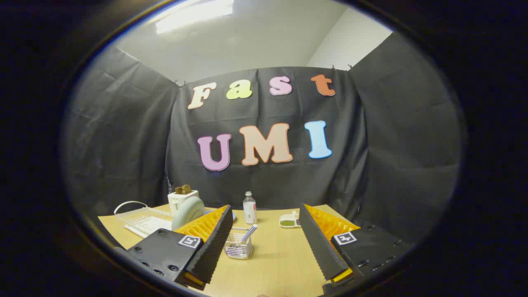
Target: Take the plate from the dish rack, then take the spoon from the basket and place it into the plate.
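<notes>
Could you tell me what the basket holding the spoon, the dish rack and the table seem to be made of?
The basket, between the open gripper fingers, looks like shiny metal wire mesh; you can see through it. The dish rack seems clear or white plastic, judging by its pale translucent look. The table appears to be light wood or wood-look laminate, matte.

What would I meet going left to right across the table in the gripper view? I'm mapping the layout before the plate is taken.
Dish rack → pale green plate standing in it, with a toaster behind → wire basket holding the spoon → bottle farther back → small white dish. The open gripper holds nothing.
</notes>
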A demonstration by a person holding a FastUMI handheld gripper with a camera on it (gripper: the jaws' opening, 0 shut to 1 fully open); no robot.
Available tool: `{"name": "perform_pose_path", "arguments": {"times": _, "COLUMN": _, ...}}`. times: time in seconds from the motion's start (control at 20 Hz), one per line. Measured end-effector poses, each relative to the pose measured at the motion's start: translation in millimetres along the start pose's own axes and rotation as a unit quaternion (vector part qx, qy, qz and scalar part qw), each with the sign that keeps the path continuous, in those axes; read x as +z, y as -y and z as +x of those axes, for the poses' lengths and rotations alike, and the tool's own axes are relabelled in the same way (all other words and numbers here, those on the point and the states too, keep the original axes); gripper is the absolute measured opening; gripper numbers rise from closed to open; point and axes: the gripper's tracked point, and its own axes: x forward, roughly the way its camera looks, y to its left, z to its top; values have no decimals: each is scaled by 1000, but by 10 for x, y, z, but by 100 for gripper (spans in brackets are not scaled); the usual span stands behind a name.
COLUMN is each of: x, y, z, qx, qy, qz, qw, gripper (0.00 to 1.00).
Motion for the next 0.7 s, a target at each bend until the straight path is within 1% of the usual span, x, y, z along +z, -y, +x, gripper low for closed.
{"name": "perform_pose_path", "arguments": {"times": 0.25, "x": -14, "y": 33, "z": -2, "qx": -2, "qy": -5, "qz": 2, "qw": 1000, "gripper": 100}}
{"name": "perform_pose_path", "arguments": {"times": 0.7, "x": -15, "y": 179, "z": 29, "qx": -30, "qy": -5, "qz": 12, "qw": 999, "gripper": 100}}
